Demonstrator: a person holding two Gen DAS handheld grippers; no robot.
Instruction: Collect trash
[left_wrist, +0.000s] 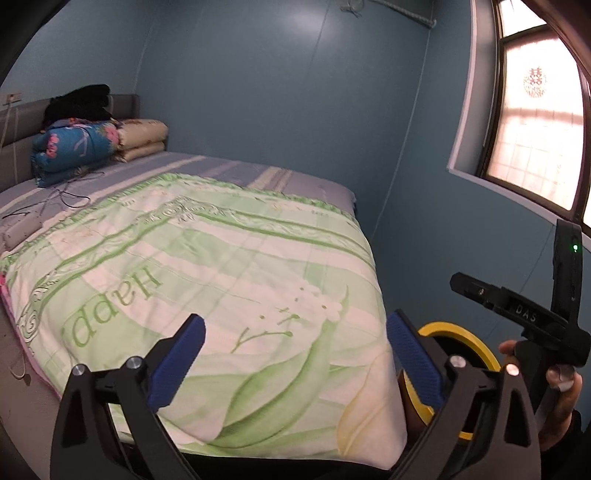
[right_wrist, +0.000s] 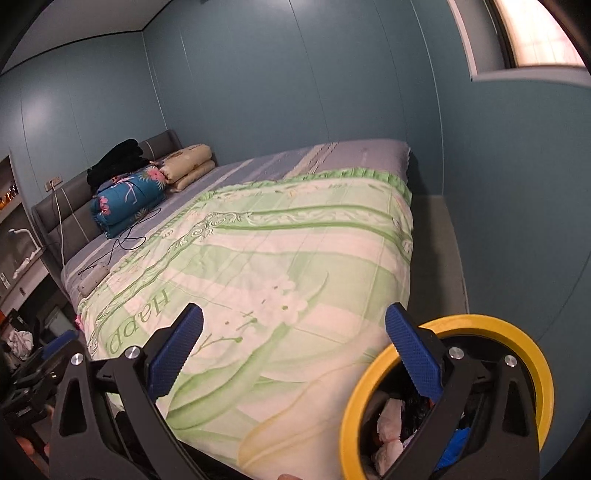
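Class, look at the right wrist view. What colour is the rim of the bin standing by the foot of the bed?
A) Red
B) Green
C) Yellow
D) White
C: the bin beside the bed has a bright yellow ring around its opening, with crumpled trash visible inside it, just behind the open right gripper.

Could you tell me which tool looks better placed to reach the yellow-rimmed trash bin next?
Probably the right tool: the yellow-rimmed trash bin sits directly under its right finger, trash visible inside. From the left tool, the bin lies off to the right. Both tools are open, holding nothing.
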